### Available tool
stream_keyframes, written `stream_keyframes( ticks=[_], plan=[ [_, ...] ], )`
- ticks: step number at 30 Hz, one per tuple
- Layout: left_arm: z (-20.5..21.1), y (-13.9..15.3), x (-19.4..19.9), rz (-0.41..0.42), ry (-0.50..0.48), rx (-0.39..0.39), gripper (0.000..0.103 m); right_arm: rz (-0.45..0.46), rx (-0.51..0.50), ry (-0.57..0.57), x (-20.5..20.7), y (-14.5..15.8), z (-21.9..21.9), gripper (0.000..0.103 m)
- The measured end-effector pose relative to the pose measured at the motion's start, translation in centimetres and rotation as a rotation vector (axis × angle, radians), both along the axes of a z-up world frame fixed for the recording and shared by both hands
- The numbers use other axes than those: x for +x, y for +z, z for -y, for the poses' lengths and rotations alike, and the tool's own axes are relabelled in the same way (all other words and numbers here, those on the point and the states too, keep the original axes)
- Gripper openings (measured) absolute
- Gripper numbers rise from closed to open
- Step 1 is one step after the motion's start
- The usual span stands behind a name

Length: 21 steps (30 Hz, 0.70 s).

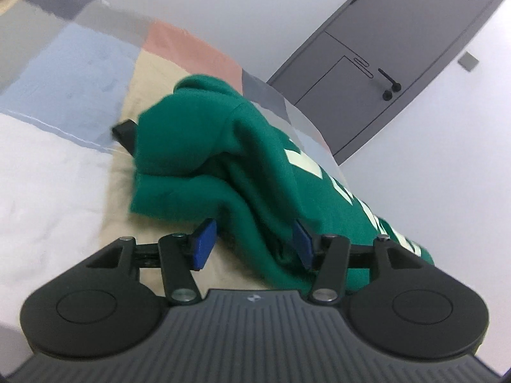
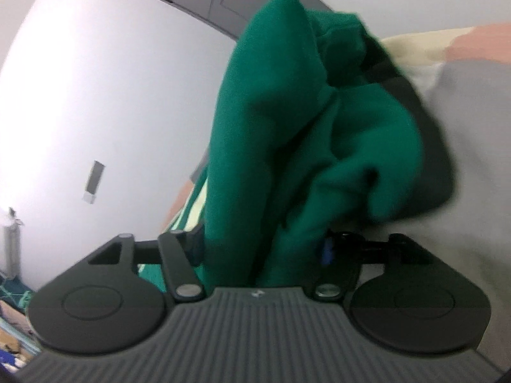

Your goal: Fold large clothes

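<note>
A green sweatshirt (image 1: pixel 198 146) with pale lettering lies bunched on a patchwork bedspread (image 1: pixel 73 73). My left gripper (image 1: pixel 254 244) is at its near edge with the blue pads (image 1: pixel 202 245) apart. A fold of green cloth lies between them against the right pad, and the left pad stands free of it. In the blurred right wrist view the same sweatshirt (image 2: pixel 287 121) rises in a tall bunch straight ahead. My right gripper (image 2: pixel 260 247) has its fingers spread wide, with thick green cloth filling the gap between them.
The bedspread has blue, grey, pink and beige patches (image 1: pixel 153 73), and its edge (image 1: pixel 322 140) runs close behind the sweatshirt. A grey door (image 1: pixel 383 63) stands in the white wall beyond. A black part (image 1: pixel 123 131) pokes out from behind the sweatshirt. Clutter (image 2: pixel 12 287) lies on the floor at lower left.
</note>
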<state>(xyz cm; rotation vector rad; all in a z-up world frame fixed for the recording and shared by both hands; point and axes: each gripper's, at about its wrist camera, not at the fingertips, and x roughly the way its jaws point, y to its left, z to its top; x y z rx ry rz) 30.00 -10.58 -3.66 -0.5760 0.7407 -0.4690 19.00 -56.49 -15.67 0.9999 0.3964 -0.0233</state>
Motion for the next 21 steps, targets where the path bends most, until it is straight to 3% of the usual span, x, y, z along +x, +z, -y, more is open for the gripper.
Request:
stream_keyframes(
  ticks=[4, 13, 16, 21],
  plan=[
    [-1.1, 3.5, -2.9, 0.045, -0.004, 0.059, 0.059, 0.006, -0.093, 0.024, -3.2, 2.9, -1.3, 0.068],
    [-3.3, 13.4, -10.2, 0.200, -0.036, 0.137, 0.059, 0.188, -0.306, 0.088, -9.1, 15.9, -5.7, 0.068],
    [-3.9, 16.0, -13.2, 0.253, -0.050, 0.168, 0.059, 0.231, -0.391, 0.114, -13.3, 18.7, -7.4, 0.068],
    [-5.2, 18.8, -17.8, 0.325, -0.060, 0.206, 0.059, 0.257, -0.503, 0.152, -17.0, 22.3, -10.9, 0.068]
  ],
)
